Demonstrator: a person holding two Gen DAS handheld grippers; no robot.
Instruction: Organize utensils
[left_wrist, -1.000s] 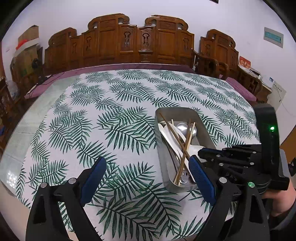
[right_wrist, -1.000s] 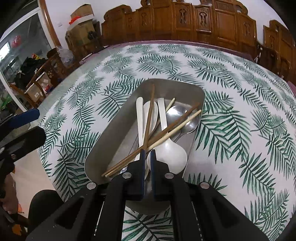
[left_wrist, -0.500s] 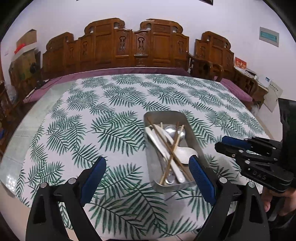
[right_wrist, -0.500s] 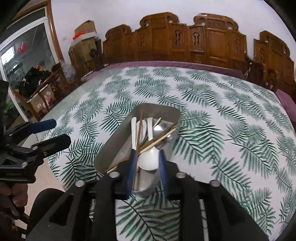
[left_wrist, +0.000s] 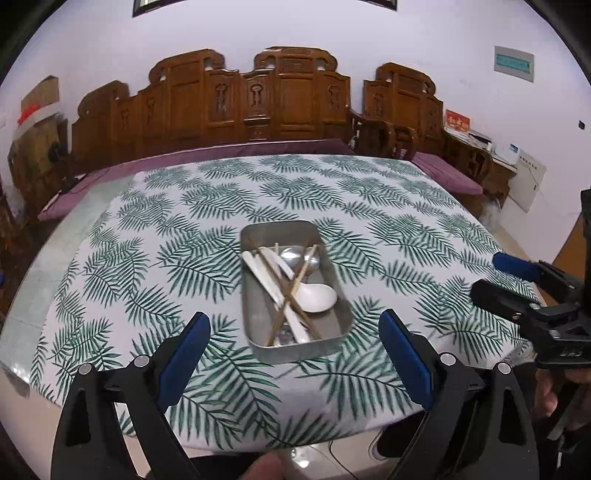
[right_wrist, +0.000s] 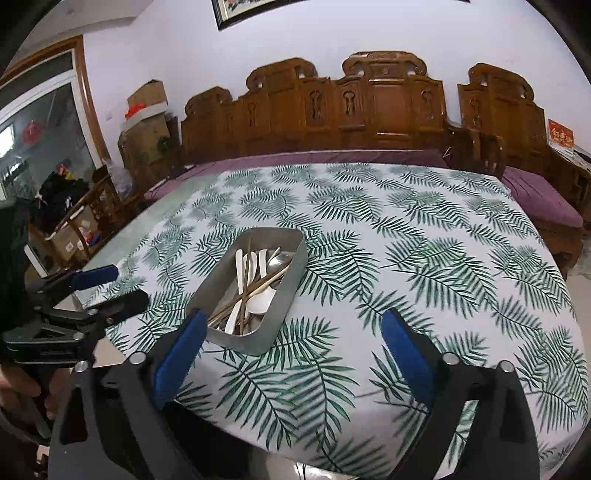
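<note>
Near the table's front edge sits the metal tray (left_wrist: 334, 271), rectangular, round-cornered, holding white spoons (left_wrist: 314, 297), steel spoons (left_wrist: 291, 254) and crossed wooden chopsticks (left_wrist: 295, 284). Beyond tray: carved wooden bench (left_wrist: 255, 103). Left gripper (left_wrist: 295, 354): spread wide, empty. Right gripper (right_wrist: 291, 354): just opened fully, nothing between pads. No legible writing.

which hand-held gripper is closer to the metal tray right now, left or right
Right, narrowly. The right hand-held gripper, jaws just opened and empty, has one fingertip at the metal tray's near corner. The left hand-held gripper hangs open, a bit short of the tray's near end.
</note>
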